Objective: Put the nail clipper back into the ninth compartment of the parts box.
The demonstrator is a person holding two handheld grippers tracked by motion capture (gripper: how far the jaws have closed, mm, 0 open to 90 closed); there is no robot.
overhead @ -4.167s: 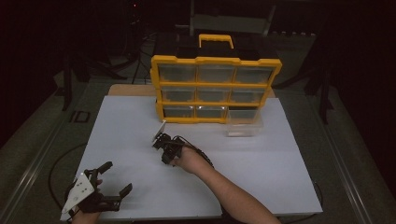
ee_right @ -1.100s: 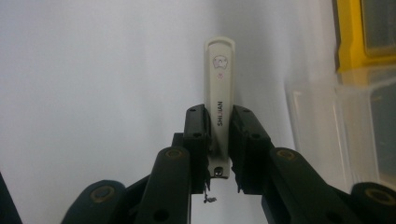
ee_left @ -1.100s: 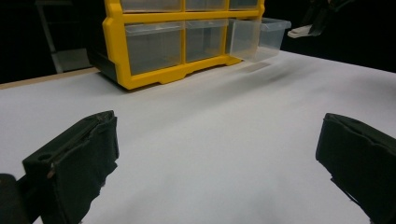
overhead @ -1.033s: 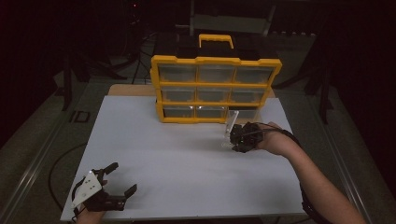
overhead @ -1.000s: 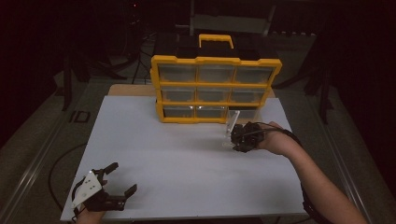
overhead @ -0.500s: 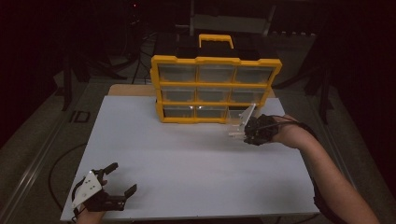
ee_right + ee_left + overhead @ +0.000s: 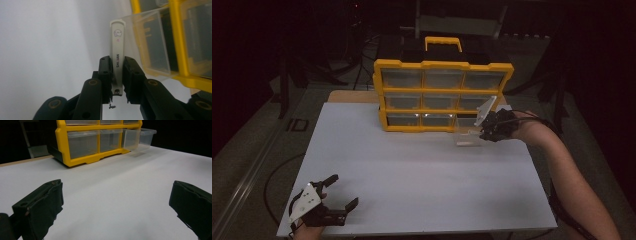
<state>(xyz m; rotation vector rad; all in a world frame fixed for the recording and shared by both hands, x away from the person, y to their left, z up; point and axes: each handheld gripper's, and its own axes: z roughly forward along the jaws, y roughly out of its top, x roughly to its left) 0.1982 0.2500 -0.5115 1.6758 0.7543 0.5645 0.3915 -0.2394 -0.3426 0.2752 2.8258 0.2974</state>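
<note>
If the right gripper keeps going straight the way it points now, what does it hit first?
Most likely the open clear drawer of the yellow organizer. The right gripper is shut on a white stick whose tip sits at the drawer's rim, so the stick would probably get there first; depth is hard to judge.

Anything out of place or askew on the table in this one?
One thing stands out: the clear drawer at the bottom right of the yellow organizer is pulled out while the others sit flush. The right gripper is clamped on a white nail clipper near it. Nothing looks spilled or damaged.
</note>
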